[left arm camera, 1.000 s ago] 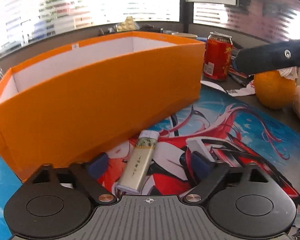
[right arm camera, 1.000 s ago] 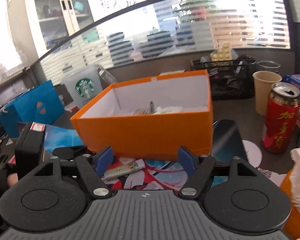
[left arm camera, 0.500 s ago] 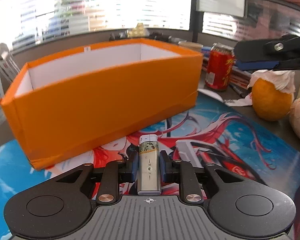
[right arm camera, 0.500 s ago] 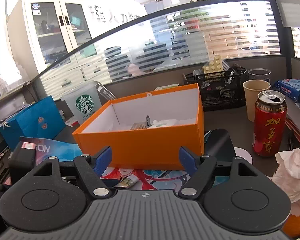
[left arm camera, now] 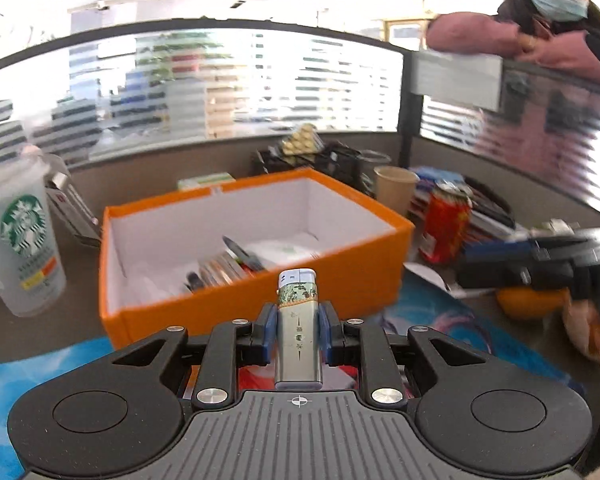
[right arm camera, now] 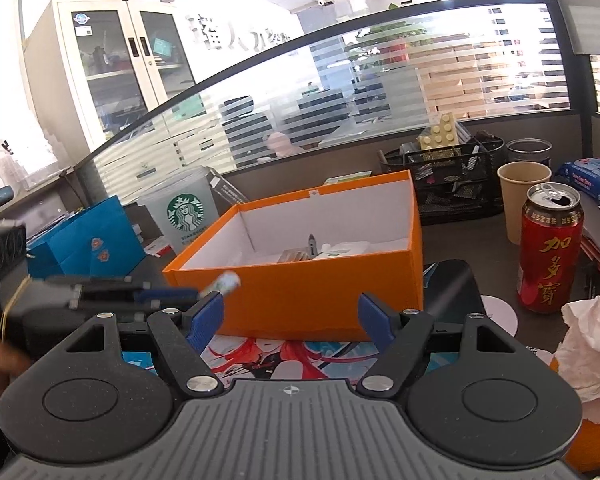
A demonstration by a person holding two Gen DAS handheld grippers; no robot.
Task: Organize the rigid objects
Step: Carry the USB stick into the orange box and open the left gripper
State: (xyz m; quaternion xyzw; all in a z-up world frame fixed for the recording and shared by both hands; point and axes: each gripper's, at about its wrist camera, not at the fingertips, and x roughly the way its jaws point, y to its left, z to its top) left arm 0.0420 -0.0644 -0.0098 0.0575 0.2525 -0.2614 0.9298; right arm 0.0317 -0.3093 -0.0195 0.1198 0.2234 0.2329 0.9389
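Black left gripper [left arm camera: 298, 334], blue-padded fingers [left arm camera: 269, 332], silver pivot screws, ribbed grey base, round black side discs

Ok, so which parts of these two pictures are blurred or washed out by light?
Left wrist view: the orange box and red can are smeared, the ceiling blown white, while the lighter in the left tongs stays sharp. Right wrist view: mostly crisp, though that lighter's tip is blurred and the far left glares.

Bright window backlight blows out highlights; fisheye-bent edges, motion blur at sides
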